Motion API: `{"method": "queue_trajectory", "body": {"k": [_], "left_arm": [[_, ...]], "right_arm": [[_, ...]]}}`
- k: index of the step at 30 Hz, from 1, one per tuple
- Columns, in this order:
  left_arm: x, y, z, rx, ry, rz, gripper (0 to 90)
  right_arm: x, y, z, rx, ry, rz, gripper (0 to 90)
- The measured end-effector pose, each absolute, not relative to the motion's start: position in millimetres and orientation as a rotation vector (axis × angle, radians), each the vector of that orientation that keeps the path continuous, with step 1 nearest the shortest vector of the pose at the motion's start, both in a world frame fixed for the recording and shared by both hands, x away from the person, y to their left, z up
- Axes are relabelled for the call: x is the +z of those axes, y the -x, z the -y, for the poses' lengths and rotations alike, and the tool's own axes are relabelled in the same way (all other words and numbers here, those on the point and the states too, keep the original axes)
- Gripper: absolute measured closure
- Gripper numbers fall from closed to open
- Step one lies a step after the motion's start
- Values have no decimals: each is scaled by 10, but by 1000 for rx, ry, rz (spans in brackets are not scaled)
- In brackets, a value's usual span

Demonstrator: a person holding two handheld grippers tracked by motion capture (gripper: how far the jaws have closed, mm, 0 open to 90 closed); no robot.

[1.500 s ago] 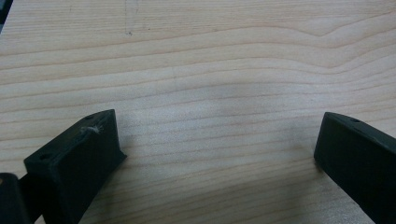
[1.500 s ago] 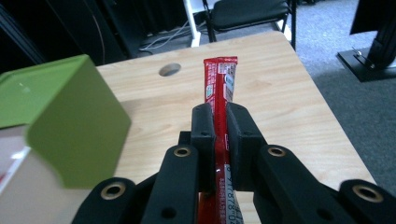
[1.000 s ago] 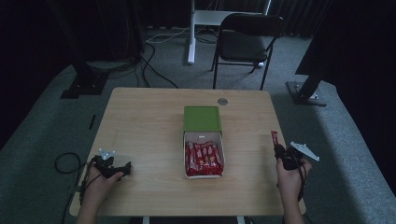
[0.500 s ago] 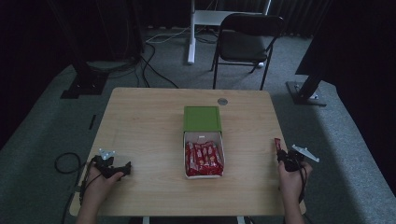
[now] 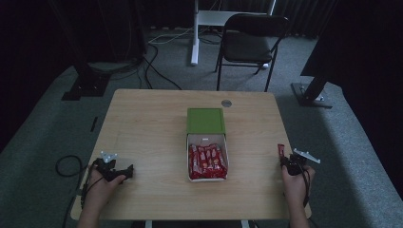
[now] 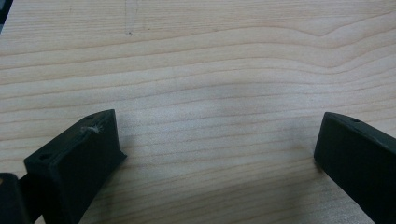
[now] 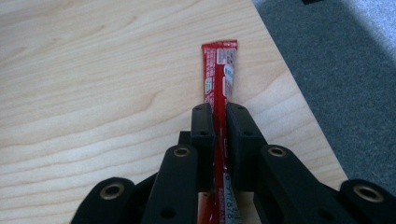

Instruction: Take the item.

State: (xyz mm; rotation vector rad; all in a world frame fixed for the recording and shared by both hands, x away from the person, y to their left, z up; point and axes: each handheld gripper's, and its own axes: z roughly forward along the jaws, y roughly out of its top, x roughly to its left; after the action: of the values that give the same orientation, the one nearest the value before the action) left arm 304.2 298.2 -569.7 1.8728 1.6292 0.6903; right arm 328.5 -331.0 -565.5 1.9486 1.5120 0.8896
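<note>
Your right claw [image 7: 219, 119] is pinching one red sachet [image 7: 219, 70] near the counter's [image 5: 142, 123] right edge. Your left claw [image 6: 215, 154] rests spread and empty. The box [image 5: 207, 176] looks nearly full, so probably little is done.

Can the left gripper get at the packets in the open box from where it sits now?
Probably yes. The left gripper stands open with nothing between its jaws, and bare table lies between it and the box. The green lid is slid back, leaving the red packets exposed from above.
</note>
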Motion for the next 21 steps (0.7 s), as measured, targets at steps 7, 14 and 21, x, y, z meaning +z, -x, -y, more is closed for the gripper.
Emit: {"method": "queue_trajectory", "body": {"k": [7, 14, 21], "left_arm": [[-5697, -3042, -2982, 690, -1873, -1629, 11], [-5697, -3042, -2983, 690, -1873, -1629, 11], [-5697, -3042, -2983, 690, -1873, -1629, 11]], "right_arm": [[-5675, -3285, 3307, 875, -1953, -1524, 817], [-5688, -3275, 3312, 879, -1969, -1523, 809], [-5690, -3235, 3338, 900, -1971, -1537, 712]]}}
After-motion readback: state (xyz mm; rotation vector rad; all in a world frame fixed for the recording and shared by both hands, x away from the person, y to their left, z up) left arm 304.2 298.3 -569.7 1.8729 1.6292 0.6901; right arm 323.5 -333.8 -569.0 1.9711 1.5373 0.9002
